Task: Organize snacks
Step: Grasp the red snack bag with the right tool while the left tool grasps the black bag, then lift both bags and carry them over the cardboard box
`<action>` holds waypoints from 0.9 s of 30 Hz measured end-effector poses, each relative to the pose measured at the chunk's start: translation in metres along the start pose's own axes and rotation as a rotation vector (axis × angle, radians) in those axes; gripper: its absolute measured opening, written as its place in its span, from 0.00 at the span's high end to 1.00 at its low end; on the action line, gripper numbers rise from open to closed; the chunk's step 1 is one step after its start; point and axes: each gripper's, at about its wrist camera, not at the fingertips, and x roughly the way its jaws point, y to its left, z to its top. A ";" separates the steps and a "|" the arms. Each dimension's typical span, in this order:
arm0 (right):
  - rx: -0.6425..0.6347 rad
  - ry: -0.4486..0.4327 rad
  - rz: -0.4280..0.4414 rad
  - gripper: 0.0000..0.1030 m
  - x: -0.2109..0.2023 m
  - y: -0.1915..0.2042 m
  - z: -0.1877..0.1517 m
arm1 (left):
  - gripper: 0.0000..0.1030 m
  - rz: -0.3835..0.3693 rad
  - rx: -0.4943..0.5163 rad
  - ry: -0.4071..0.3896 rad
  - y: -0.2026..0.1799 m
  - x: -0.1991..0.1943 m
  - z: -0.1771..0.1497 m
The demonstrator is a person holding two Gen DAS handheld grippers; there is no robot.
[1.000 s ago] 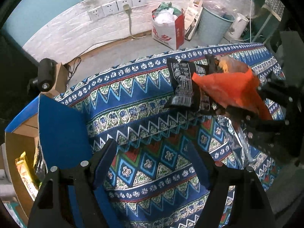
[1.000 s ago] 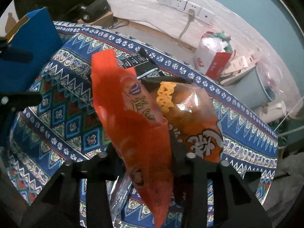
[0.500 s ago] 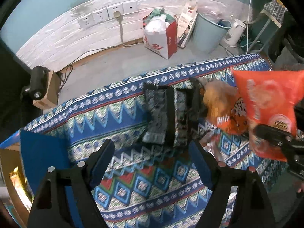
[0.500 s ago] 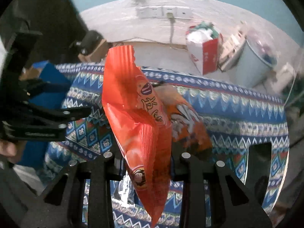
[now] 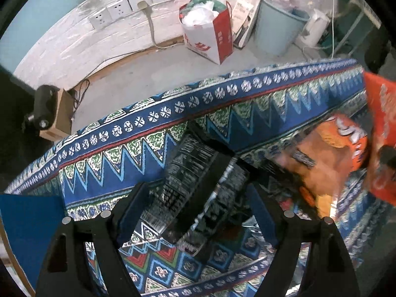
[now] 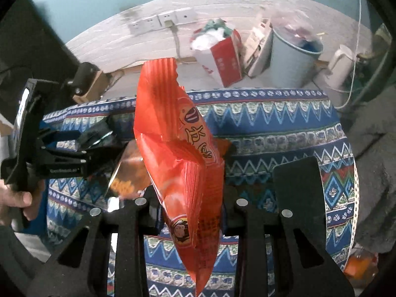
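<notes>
Now the right gripper (image 6: 188, 205) is holding a red snack bag (image 6: 180, 163) above the patterned cloth (image 6: 272, 123); its jaws are pressing together on the lower half of the bag, and the bag is standing almost upright between them, with its crimped top edge leaning a little to the left. In the left wrist view the same red snack bag (image 5: 382, 136) is showing at the right edge, lifted over the cloth (image 5: 222, 104).

The left gripper (image 5: 198, 208) is hanging low over a black snack bag (image 5: 190, 173), with its jaws wide apart and nothing between them being squeezed. The black bag is lying flat on the cloth, its printed side up, and it is reaching in between the two blue pads (image 5: 131, 208). Just to the right of it an orange snack bag (image 5: 329, 158) is lying on the cloth, partly blurred, and the two bags seem to be touching, though I cannot tell this for sure. From the right wrist view the left gripper (image 6: 96, 148) is appearing at the left side, with a hand (image 6: 22, 203) gripping its handle, and the orange snack bag (image 6: 128, 170) is peeking out behind the red one.

A blue box flap (image 5: 29, 227) is standing at the left edge, beside the cloth. On the floor behind, a red and white paper bag (image 5: 210, 34) and a pale blue bin (image 5: 274, 32) are sitting near the wall.
</notes>
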 end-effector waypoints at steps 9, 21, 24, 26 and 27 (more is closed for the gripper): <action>0.003 0.007 0.011 0.70 0.006 -0.006 0.004 | 0.13 0.045 0.076 0.065 0.002 0.025 -0.017; -0.043 0.002 -0.021 0.70 0.007 0.012 -0.002 | 0.43 0.023 0.048 -0.002 0.011 0.000 -0.029; -0.050 -0.006 -0.028 0.71 0.003 0.016 -0.002 | 0.43 0.016 0.036 -0.018 0.010 -0.014 -0.033; -0.055 -0.012 -0.031 0.71 -0.001 0.019 -0.003 | 0.43 0.012 0.033 -0.033 0.011 -0.023 -0.035; -0.057 -0.015 -0.032 0.71 -0.002 0.021 -0.002 | 0.43 0.011 0.033 -0.042 0.012 -0.028 -0.037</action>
